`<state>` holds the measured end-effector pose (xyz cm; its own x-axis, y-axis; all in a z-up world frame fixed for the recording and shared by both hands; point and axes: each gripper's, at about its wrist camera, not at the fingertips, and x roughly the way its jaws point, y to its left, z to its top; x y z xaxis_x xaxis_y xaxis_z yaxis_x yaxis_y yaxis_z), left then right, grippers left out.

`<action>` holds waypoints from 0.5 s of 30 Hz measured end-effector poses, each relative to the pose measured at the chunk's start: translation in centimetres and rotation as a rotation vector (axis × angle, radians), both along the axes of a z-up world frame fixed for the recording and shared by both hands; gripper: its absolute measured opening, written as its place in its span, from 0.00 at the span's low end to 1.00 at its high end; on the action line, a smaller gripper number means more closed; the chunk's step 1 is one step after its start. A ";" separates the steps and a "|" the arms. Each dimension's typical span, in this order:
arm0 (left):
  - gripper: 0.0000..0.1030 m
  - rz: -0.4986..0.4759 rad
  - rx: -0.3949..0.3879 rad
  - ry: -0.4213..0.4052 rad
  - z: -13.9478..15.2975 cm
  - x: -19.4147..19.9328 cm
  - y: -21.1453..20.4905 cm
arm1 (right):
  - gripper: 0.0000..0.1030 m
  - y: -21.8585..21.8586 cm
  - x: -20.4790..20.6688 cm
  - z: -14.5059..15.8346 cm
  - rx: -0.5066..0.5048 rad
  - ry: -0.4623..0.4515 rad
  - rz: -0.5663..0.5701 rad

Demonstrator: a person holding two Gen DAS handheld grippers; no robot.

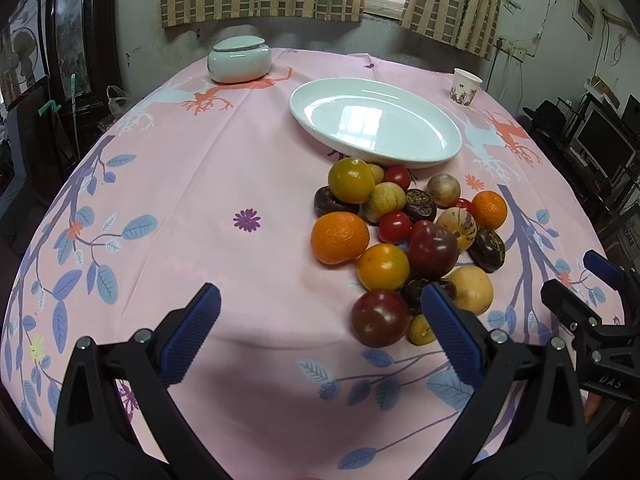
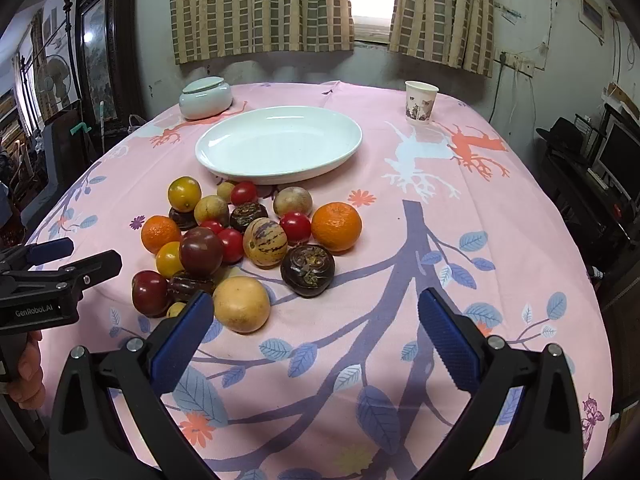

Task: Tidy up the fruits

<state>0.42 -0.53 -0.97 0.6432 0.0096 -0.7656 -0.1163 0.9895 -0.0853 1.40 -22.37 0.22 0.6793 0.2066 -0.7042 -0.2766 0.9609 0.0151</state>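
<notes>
Jaws of the left gripper (image 1: 320, 328) are spread wide and nothing is held between them; bare pink cloth (image 1: 240, 184) is seen in the gap, and its right finger (image 1: 450, 332) overlaps the near edge of the fruit pile (image 1: 404, 240). The right gripper (image 2: 314, 334) is likewise held wide open over the cloth, with a pale round fruit (image 2: 241, 309) just beside its left finger (image 2: 180, 340). Oranges, small tomatoes, dark plums and a striped melon (image 2: 265, 241) are heaped together on the cloth. Just beyond the pile a white oval dish (image 2: 344, 152) is set. Farther off, a lidded jar (image 2: 205, 98) stands at the far left and a paper cup (image 2: 420, 103) at the far right.
</notes>
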 end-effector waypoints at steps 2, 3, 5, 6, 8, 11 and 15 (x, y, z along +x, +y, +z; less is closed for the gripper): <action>0.98 0.000 0.004 0.003 0.0 0.0 0.0 | 0.99 0.1 -0.1 0.0 0.004 -0.001 0.000; 0.98 0.000 0.005 0.003 -0.1 0.0 0.0 | 0.99 0.0 -0.1 0.0 0.004 -0.001 0.000; 0.98 0.000 0.002 0.004 -0.1 0.0 0.0 | 0.99 0.0 -0.1 0.2 0.004 0.001 0.005; 0.98 0.000 0.002 0.004 -0.1 0.0 0.0 | 0.99 0.1 -0.1 0.2 0.005 0.001 0.007; 0.98 0.002 0.004 0.005 -0.2 0.0 0.0 | 0.99 0.0 0.0 0.3 0.009 0.003 0.006; 0.98 0.010 -0.006 0.005 -0.2 0.0 0.2 | 0.99 -0.1 0.0 0.3 0.015 0.002 0.003; 0.98 0.014 -0.012 0.013 -0.3 0.0 0.4 | 0.99 -0.1 0.0 0.3 0.010 0.005 0.008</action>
